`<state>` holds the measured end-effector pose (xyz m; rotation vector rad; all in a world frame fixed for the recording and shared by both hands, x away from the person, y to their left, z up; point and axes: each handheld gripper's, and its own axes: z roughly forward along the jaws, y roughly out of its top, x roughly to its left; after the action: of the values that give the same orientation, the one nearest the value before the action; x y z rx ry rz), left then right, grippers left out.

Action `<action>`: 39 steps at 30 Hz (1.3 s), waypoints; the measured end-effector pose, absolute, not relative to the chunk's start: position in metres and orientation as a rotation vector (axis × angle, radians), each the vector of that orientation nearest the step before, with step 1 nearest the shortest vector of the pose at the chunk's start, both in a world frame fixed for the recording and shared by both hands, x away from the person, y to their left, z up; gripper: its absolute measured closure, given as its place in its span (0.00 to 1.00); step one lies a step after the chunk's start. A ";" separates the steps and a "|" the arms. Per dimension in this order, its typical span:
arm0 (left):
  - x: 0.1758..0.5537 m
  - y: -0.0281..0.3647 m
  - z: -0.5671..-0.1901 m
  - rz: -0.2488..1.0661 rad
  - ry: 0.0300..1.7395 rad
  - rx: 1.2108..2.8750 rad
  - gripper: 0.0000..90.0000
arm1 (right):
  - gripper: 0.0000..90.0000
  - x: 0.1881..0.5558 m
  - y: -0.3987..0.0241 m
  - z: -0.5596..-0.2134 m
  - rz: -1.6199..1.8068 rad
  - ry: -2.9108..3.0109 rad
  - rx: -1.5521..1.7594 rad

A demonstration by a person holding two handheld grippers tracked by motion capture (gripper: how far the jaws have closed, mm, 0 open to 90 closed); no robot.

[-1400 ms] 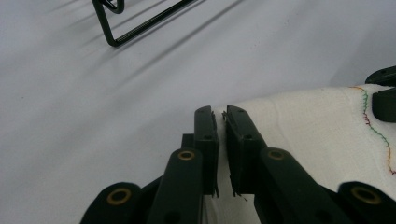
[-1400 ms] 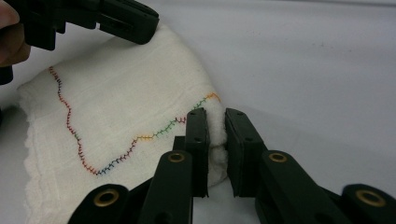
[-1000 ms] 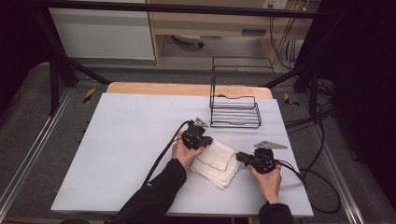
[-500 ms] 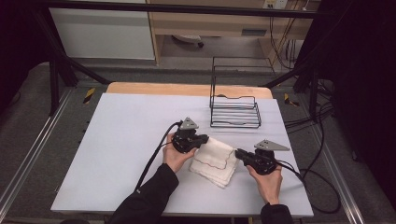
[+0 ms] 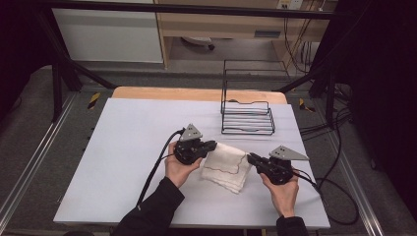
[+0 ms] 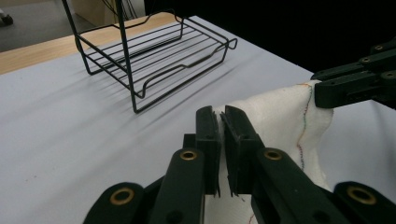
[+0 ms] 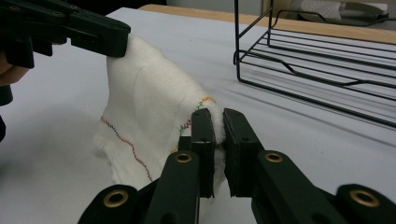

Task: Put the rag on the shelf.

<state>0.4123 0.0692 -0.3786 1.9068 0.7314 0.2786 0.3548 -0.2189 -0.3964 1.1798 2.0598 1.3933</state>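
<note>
Cloth lift in hand, both corners gripped.

Found white woven cloth with multicoloured stitched hem (image 5: 226,166) held between both tools above white bench surface (image 5: 123,147), lower folds resting on it, near front of black wire rack (image 5: 247,118). Left gripper (image 5: 212,145) noted with jaws pinching one upper corner; right gripper (image 5: 251,158) likewise pinching opposite corner along hem. Cloth observed sagging between grips, partly folded. Step judged as raising and spreading cloth by its corners. Next move judged to call for keeping both pinches firm, drawing grips apart evenly, clearing lower folds off bench. Wire rack inspected: tray empty, nothing on its bars; cloth well outside it.
</note>
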 end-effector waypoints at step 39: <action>0.389 0.086 -0.315 0.415 0.670 1.642 0.95 | 0.93 0.341 -0.207 -0.321 1.457 1.860 0.931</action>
<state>0.3891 0.0865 -0.3153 1.6422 0.6700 0.4154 0.3407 -0.2070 -0.3206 0.9306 1.8604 1.4566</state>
